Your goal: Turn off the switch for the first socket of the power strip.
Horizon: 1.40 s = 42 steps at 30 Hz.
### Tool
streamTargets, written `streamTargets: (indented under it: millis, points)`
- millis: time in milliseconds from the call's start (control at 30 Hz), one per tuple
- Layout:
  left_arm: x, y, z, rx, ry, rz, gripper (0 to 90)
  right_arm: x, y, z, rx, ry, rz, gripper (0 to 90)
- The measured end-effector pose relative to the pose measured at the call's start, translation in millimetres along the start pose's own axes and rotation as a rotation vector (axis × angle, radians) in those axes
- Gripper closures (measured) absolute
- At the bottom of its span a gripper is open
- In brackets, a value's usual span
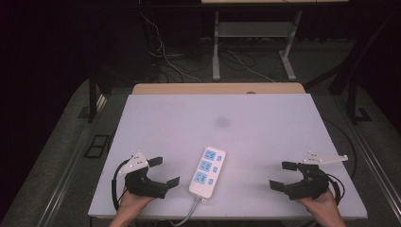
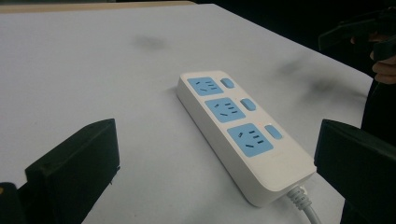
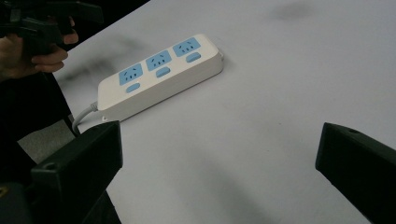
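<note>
Squarely between two hand-held grippers, a white plastic power strip with pale-blue socket faces lies flat on the matte white tabletop, near the person's edge, its long axis angled slightly away and its grey-white cable trailing off the near edge. The left gripper hovers just beside the strip's left flank with its black fingers spread wide and nothing between them; the right gripper, farther off to the strip's right, likewise holds its fingers wide apart and empty. Judged from this, the work in hand is an approach to the strip, and it would go best if the nearer left gripper came in low and level, straddling the narrow width of the body rather than its length, and closed on the plain side walls (not on the switches). Care with the cable end seems wise, since a tug there could swing the strip round on the smooth surface. By count: one power strip, three blue sockets, three small blue rocker switches alongside them, one cable, two grippers, one tabletop.
</note>
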<state>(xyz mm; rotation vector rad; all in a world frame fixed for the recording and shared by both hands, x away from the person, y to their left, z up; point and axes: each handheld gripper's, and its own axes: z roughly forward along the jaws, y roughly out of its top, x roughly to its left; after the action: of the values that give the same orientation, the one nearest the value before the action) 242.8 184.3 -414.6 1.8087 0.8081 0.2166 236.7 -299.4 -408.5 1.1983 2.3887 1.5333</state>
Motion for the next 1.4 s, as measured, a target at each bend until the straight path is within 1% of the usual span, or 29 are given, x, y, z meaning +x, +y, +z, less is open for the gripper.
streamTargets:
  millis: [433, 767, 1067, 1233, 1267, 1400]
  points:
    - [0.3, 0.1, -0.4, -0.003, -0.013, -0.003, 0.0, -2.3, -1.7, 2.1, 0.017, -0.002, 0.000, 0.4]
    - [-0.6, 0.8, 0.1, 0.014, -0.008, 0.001, 0.0, -3.4, -4.2, 4.2, 0.034, -0.006, 0.004, 0.4]
    - [-2.2, 4.2, -2.6, 0.015, -0.012, -0.002, 0.0, -2.0, -4.4, 6.2, 0.044, -0.003, -0.007, 0.4]
    - [-5.6, 8.5, -3.8, 0.022, -0.012, 0.009, 0.0, -2.1, -4.2, 5.6, 0.041, -0.004, -0.006, 0.4]
    - [-7.2, 11.1, -3.9, 0.027, -0.013, 0.019, 0.0, -2.3, -4.1, 5.3, 0.041, -0.004, -0.005, 0.4]
    - [-9.4, 15.2, -2.3, 0.041, -0.018, 0.032, 0.0, -2.8, -3.8, 4.9, 0.037, -0.005, 0.000, 0.4]
